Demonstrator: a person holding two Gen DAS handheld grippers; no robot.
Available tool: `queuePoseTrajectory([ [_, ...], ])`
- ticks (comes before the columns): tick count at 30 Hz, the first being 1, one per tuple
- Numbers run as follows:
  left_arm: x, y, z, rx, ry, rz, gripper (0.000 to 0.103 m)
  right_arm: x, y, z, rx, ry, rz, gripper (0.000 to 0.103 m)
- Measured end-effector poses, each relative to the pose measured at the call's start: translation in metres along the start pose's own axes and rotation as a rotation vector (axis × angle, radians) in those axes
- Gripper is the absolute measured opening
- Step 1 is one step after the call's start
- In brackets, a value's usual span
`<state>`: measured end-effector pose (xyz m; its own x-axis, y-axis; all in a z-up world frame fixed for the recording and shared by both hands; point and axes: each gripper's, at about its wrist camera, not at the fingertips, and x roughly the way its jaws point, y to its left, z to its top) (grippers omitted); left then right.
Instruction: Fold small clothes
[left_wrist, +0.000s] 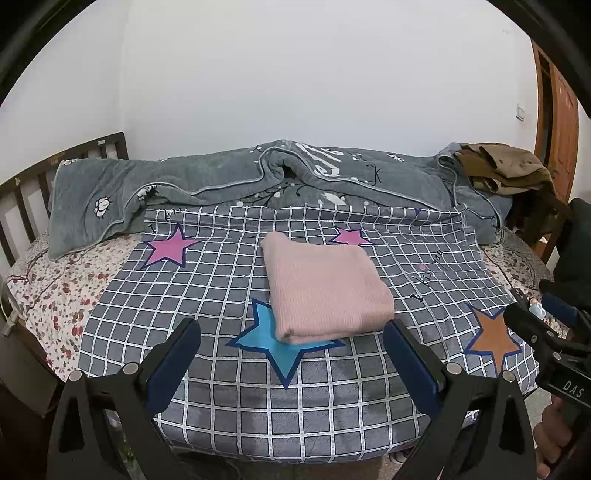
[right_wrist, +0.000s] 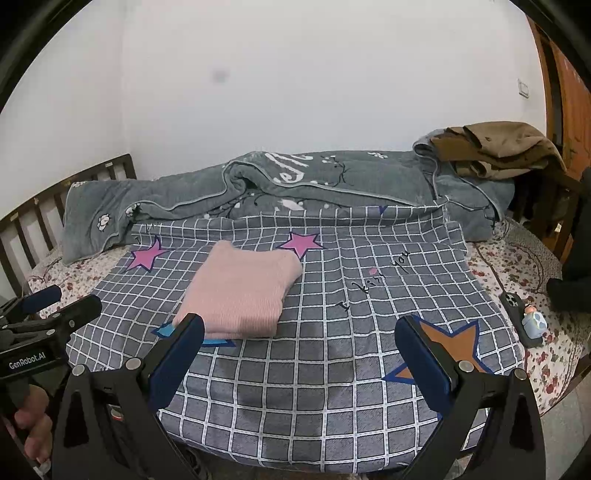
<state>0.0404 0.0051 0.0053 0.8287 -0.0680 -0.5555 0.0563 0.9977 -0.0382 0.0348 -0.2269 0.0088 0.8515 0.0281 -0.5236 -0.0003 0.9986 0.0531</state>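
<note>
Left gripper (left_wrist: 291, 336): jaws spread wide, holding nothing; raised above the near edge of the checked sheet (left_wrist: 207, 295)
Right gripper (right_wrist: 299, 334): jaws spread, holding nothing
Pink garment (left_wrist: 325, 288): folded flat on the sheet; just ahead of the left gripper, ahead-left of the right
Grey quilt (left_wrist: 221, 177): bunched well beyond the garment

Left gripper (left_wrist: 291, 343) sits low and level, its jaws spread wide, blue-padded fingers (left_wrist: 173, 365) gripping nothing. Right gripper (right_wrist: 299, 343) mirrors it, jaws wide apart, pads (right_wrist: 424, 362) bare. The two tools are side by side, each showing at the edge of the other's camera. A bare hand (right_wrist: 31, 428) wraps the left gripper's handle; fingers (left_wrist: 554, 439) curl under the right one.
</note>
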Motion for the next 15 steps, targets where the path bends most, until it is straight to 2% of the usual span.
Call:
queuePoseTrajectory([
  [15,-0.0028,0.0012,0.0039,-0.001,-0.007,0.004,0.100,0.0000,-0.0025,0.0007,0.001,-0.001,0.001,0.101],
])
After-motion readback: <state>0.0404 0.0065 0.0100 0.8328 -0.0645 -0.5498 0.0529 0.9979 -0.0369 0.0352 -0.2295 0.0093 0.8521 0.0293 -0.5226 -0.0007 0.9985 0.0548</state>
